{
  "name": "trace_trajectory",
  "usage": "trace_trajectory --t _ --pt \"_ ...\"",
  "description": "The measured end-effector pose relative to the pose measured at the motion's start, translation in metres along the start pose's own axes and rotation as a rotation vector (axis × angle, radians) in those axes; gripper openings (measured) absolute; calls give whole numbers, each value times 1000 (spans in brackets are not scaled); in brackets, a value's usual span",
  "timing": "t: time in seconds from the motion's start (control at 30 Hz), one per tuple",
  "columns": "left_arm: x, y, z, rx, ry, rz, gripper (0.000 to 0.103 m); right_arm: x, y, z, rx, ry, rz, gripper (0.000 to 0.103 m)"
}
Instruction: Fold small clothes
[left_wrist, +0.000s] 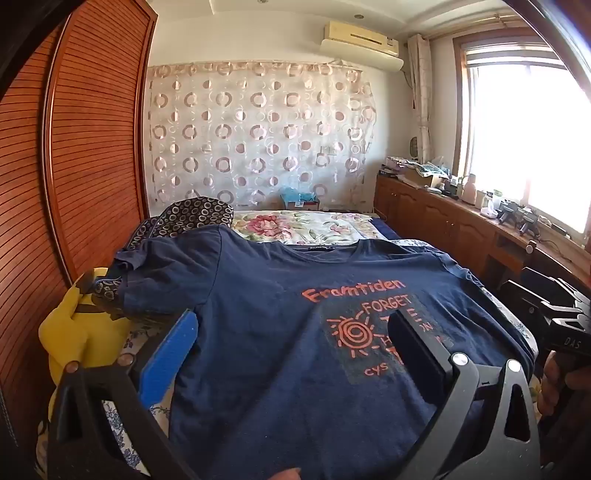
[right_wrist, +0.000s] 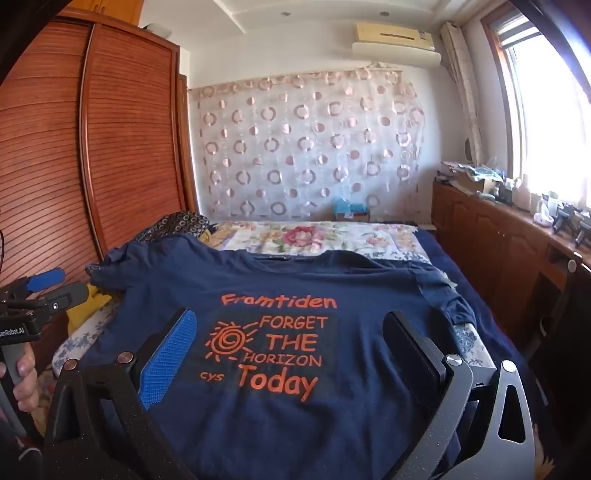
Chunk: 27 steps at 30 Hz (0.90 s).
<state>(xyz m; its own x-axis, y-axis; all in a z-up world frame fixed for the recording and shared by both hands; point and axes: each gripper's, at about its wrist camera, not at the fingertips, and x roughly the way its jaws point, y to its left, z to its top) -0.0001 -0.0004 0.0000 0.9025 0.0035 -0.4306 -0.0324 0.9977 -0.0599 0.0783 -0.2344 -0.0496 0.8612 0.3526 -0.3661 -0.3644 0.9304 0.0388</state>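
Jaws wide open on both sides, nothing pinched between them. Left gripper (left_wrist: 291, 343) hovering over the navy T-shirt (left_wrist: 266, 302), tilted a bit downward, blue finger out past the shirt's left edge near the sleeve, black finger over the orange print. Right gripper (right_wrist: 288, 347) angled down much the same, straddling the "FORGET THE HORIZON Today" print, both fingers above the fabric; can't tell if either actually touches it. Shirt spread flat, front up, on the bed (right_wrist: 476, 339), collar pointing away toward the floral pillowcase (left_wrist: 295, 225), one sleeve bunched up at the far left by a dotted dark cloth (left_wrist: 192, 216). Yellow plush toy (left_wrist: 79, 328) sitting at the left bed edge, just beside that sleeve. Left hand (right_wrist: 24, 380) wrapped round its grip handle, visible at the left margin of the right wrist view; right hand (left_wrist: 554, 384) likewise at the right margin of the left wrist view. Wooden wardrobe (left_wrist: 74, 147) on the left, long counter (left_wrist: 461, 218) under the window cluttered with small stuff.
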Motion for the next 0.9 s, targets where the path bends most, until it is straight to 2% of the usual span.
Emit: trace_trajectory --t 0.27,0.43,0.9 --pt "-2 -6 0 11 -8 8 103 -1 -2 0 8 -13 -3 103" --pt "-2 -2 -1 4 -8 4 103 -6 11 6 9 -20 -3 103" --pt "-6 -3 1 5 -12 2 103 -1 5 3 13 -30 3 103"
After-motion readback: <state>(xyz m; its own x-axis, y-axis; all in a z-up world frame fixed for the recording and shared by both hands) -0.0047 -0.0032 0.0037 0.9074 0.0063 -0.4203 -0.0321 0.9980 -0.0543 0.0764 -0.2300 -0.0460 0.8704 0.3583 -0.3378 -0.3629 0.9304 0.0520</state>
